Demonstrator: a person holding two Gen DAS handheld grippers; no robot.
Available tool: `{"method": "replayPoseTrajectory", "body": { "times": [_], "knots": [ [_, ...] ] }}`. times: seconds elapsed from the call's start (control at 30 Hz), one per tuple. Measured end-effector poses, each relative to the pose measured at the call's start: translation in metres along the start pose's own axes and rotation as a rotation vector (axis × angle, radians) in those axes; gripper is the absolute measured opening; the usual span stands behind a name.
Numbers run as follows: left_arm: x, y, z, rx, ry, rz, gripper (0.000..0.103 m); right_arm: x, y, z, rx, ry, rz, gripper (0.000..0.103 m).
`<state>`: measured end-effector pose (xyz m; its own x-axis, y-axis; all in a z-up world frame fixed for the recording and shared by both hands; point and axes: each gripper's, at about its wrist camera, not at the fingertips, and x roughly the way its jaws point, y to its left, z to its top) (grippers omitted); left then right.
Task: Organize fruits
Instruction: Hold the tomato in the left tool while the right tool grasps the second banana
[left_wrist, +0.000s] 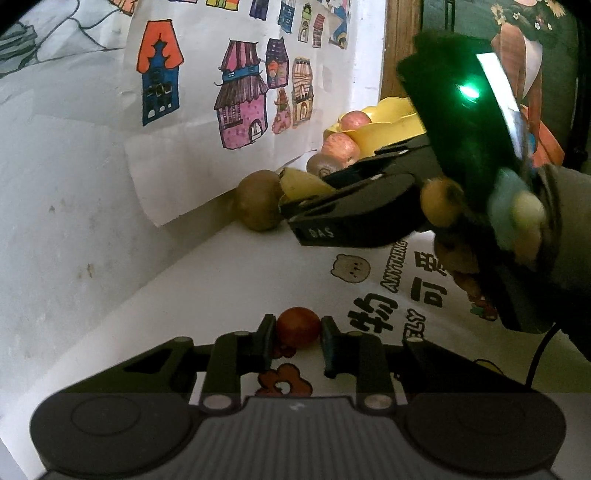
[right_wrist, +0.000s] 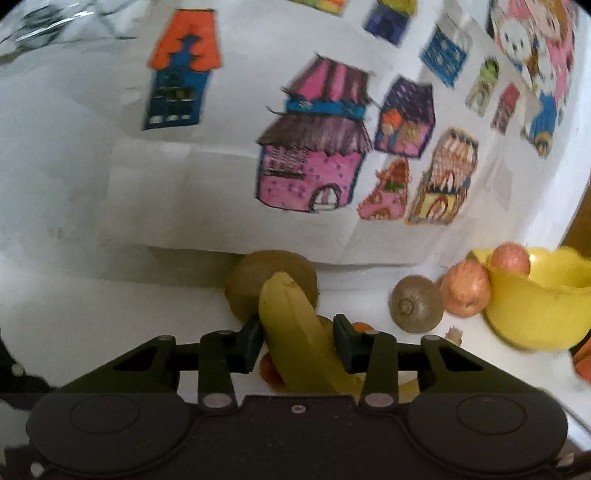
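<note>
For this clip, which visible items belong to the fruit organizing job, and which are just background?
Belongs to the job:
banana between the right gripper fingers
small red fruit between the left gripper fingers
two kiwis
apples
yellow bowl

Just lying about:
house drawings on the wall
printed table cover
</note>
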<state>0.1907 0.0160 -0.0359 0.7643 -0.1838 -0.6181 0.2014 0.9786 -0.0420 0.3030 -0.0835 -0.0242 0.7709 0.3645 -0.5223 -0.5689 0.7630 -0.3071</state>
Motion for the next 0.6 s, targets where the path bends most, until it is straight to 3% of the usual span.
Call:
{"method": "replayPoseTrajectory", "body": {
  "times": [0.37,0.6],
  "knots": [
    [-0.012,-0.006,-0.010,-0.007,0.008,-0.006,0.028,-0.081,-0.006,-0.034,0.075,-0.069,-0.021,0.035],
    [-0.027,-0.005,-0.019,-0.043,0.016,0.005,0.028,-0.140,0.014,-0.063,0.054,-0.103,0.004,0.033]
  ]
}}
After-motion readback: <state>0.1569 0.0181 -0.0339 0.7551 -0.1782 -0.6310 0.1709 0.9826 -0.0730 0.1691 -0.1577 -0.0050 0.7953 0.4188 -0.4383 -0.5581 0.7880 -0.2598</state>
